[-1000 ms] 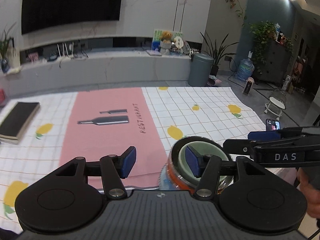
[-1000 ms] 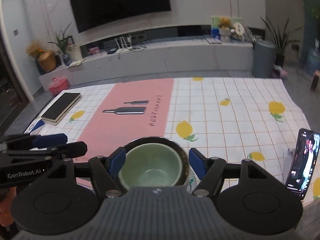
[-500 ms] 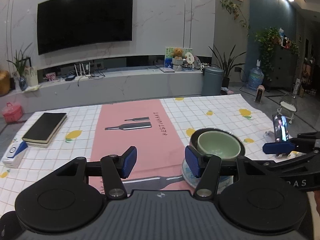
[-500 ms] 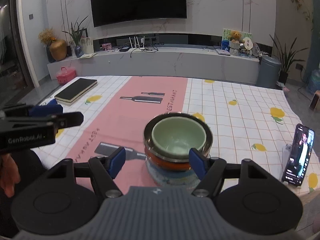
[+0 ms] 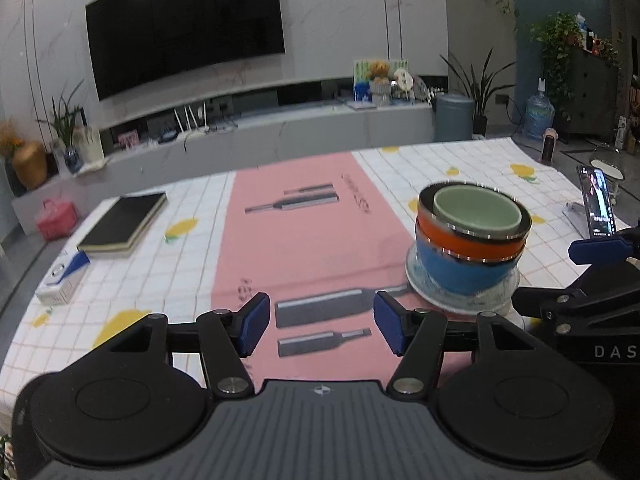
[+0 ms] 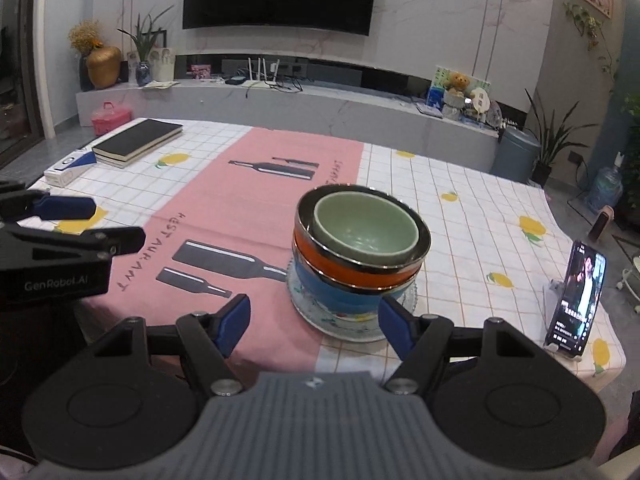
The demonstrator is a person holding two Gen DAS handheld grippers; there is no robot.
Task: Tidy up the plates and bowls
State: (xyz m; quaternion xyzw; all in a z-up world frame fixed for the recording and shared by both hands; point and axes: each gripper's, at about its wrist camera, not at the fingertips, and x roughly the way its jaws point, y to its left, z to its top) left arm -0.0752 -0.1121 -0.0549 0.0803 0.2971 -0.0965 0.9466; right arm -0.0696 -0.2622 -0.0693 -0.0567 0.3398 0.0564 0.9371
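The stack is sitting near the table's front right edge: a green bowl (image 6: 365, 231) nested in an orange bowl (image 6: 352, 270), that in a blue bowl (image 6: 340, 294), all resting on a glass plate (image 6: 352, 326) laid across the seam between the pink runner (image 6: 248, 200) and the checked cloth (image 6: 480, 216). Both claws are standing released and holding nothing: the left gripper (image 5: 316, 326) is hovering over the runner, the right gripper (image 6: 314, 330) just short of the plate. The nested bowls are looking slightly off-level. A careless nudge risks tipping them, or sliding the plate towards the edge and the propped phone (image 6: 578, 300).
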